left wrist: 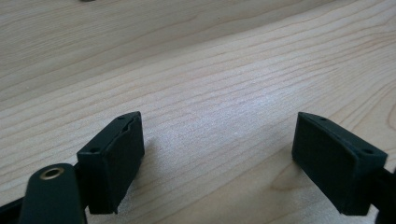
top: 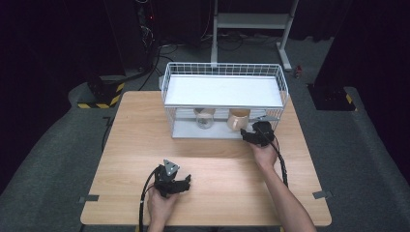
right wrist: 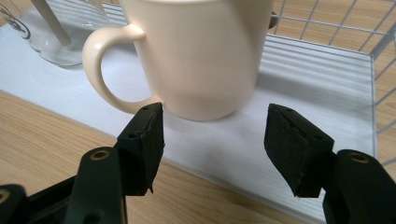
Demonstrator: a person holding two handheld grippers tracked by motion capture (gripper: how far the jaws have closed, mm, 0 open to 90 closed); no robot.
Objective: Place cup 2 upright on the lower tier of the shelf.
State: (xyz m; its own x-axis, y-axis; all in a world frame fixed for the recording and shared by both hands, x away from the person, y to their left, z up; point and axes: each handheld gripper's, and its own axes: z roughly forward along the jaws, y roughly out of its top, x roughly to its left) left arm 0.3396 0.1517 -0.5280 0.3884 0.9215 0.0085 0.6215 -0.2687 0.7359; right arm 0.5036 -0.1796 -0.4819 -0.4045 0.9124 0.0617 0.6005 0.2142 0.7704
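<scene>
Cream-coloured and glossy, the mug [right wrist: 201, 51] stood on the white lower shelf [right wrist: 317, 93] of the wire rack [top: 225, 72], upright, its handle turned toward the left of the right gripper view. In that view the right gripper [right wrist: 212, 140] had its jaws spread wide, one to each side of the mug's base, just short of it and touching nothing; the mug sat in the upper middle of the frame, beyond the gap between them. A clear glass vessel [right wrist: 51, 37] stood on the same shelf in the upper left of that frame, apart from the mug.

In the high view the rack stood at the far middle of the wooden worktop [top: 130, 145], with the mug [top: 238, 119] under its white top shelf toward the right and the glass vessel [top: 205, 117] just to its left. The right gripper [top: 252, 134] sat right of centre, at the rack's open front, just beside the mug, held by the person's right hand [top: 265, 153].

The left gripper [top: 186, 181] lay low on the worktop in the lower middle of the high view, well apart from the rack, held by the left hand [top: 160, 203]. In the left gripper view its jaws [left wrist: 217, 158] stood wide apart with bare wood between them, holding nothing.
</scene>
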